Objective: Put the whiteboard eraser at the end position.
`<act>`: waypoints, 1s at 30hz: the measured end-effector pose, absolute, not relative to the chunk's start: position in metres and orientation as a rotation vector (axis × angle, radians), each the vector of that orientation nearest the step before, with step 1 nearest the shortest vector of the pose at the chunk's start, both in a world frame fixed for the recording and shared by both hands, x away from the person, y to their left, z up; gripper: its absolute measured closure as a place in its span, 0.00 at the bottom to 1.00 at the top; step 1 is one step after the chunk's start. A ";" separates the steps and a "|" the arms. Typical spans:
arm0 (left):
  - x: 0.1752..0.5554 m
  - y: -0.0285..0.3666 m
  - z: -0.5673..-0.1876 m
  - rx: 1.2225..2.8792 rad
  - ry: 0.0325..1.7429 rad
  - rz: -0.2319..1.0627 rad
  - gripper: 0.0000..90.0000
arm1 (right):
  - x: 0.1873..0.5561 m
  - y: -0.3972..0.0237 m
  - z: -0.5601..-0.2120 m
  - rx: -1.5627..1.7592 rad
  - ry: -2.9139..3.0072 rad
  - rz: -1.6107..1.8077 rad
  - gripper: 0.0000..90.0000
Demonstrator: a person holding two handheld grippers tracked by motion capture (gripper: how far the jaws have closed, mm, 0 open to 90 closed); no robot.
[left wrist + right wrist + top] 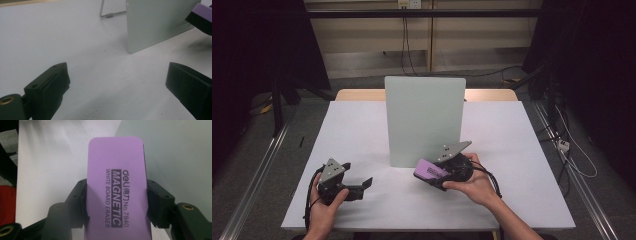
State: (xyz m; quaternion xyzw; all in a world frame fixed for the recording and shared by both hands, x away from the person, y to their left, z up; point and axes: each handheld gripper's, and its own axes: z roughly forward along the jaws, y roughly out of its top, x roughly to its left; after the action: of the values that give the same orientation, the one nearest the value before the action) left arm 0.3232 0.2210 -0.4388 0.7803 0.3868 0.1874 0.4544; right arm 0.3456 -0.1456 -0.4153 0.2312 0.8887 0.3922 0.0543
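Observation:
A purple magnetic whiteboard eraser (116,182) sits between the jaws of my right gripper (437,179), which is shut on its long sides. The eraser (431,169) hangs just above the table, close in front of the lower right corner of an upright pale green-grey board (424,120). That board (160,22) stands at the table's middle on a thin wire stand (107,15). My left gripper (362,185) rests low at the front left, jaws wide open with bare tabletop between them (117,82). The eraser's tip (201,16) shows at the left gripper view's upper right.
The white tabletop (512,145) ends in a wooden strip (357,94) behind the board. Dark frames and cables (569,147) flank the table on the floor. Open surface lies left and right of the board.

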 end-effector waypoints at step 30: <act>0.321 0.223 -0.438 1.925 0.938 0.454 0.05 | 0.335 -0.115 -0.439 0.561 2.912 0.937 0.46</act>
State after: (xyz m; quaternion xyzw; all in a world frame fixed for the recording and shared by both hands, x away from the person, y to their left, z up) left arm 0.3213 0.2226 -0.4382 0.7814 0.3809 0.1842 0.4586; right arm 0.3345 -0.1152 -0.4394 0.1802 0.9362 0.3012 0.0160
